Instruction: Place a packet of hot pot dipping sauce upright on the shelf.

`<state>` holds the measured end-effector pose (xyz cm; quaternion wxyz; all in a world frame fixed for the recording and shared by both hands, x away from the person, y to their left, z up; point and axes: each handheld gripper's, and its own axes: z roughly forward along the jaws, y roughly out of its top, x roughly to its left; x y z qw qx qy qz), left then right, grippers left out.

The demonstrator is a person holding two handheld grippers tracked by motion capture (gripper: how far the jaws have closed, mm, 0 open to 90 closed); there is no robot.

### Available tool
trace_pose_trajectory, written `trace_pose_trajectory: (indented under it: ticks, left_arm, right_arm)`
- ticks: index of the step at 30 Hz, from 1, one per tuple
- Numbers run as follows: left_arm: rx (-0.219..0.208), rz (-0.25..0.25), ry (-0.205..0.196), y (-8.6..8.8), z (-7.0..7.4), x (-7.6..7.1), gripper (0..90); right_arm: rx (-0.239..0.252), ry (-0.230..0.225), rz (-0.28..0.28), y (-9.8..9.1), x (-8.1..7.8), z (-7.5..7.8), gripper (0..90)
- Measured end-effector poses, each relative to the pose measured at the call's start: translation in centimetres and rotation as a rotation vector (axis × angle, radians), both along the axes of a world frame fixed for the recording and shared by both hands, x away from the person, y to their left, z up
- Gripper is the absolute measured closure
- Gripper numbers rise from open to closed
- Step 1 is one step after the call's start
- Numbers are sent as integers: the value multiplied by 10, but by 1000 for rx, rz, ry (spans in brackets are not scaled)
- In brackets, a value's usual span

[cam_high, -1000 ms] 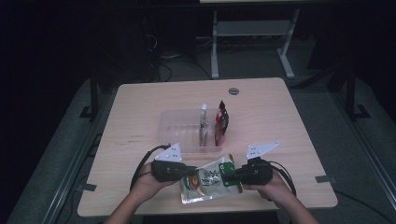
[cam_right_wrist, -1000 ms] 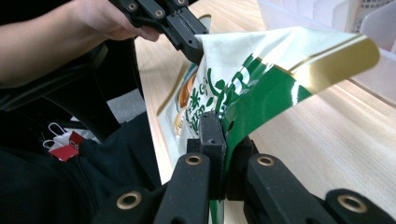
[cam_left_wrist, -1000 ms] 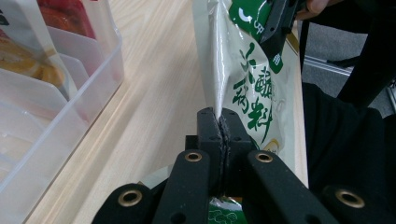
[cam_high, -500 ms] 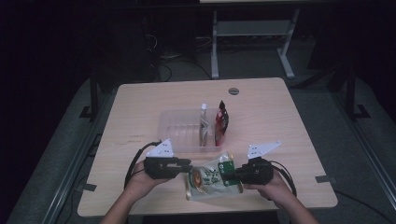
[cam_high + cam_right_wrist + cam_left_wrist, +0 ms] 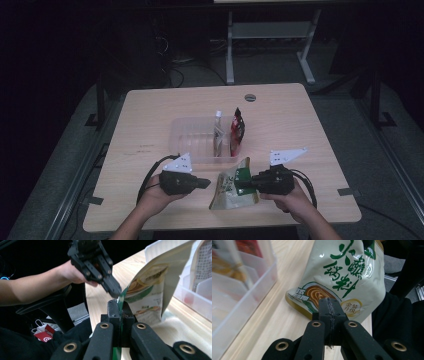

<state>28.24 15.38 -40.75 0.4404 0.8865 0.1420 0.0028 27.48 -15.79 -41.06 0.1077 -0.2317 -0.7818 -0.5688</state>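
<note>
Our right gripper [image 5: 241, 184] is clenched on the green top edge of a seasoning pouch [image 5: 231, 186], a cream bag with green Chinese lettering. We hold the pouch tilted upward, its lower end resting on the counter [image 5: 300, 125] near the front edge. Our left gripper [image 5: 205, 183] sits just beside the pouch with its jaws pressed together on nothing, its tips aimed at the printed face of the bag. Behind the pouch stands a clear plastic bin [image 5: 192, 140], where a pale tube [image 5: 218, 132] and a red packet [image 5: 237, 131] stand upright at the right end.
</note>
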Motion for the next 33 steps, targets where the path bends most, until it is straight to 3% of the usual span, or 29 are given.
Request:
trace_pose_trajectory:
  ticks: [8, 15, 25, 33]
  left_arm:
    - [14, -68, 17, -26, -8, -7, 897]
    - [0, -63, 18, -25, -7, -7, 897]
    - [0, -7, 39, 3, -2, -5, 895]
    - [16, 63, 54, 32, -3, -7, 804]
  right_arm:
    - [-2, -39, 14, 6, 0, 7, 899]
    - [13, -79, 25, 12, 1, 16, 899]
    - [-2, -101, 43, 18, 4, 25, 899]
    - [-6, -123, 64, 28, 10, 32, 899]
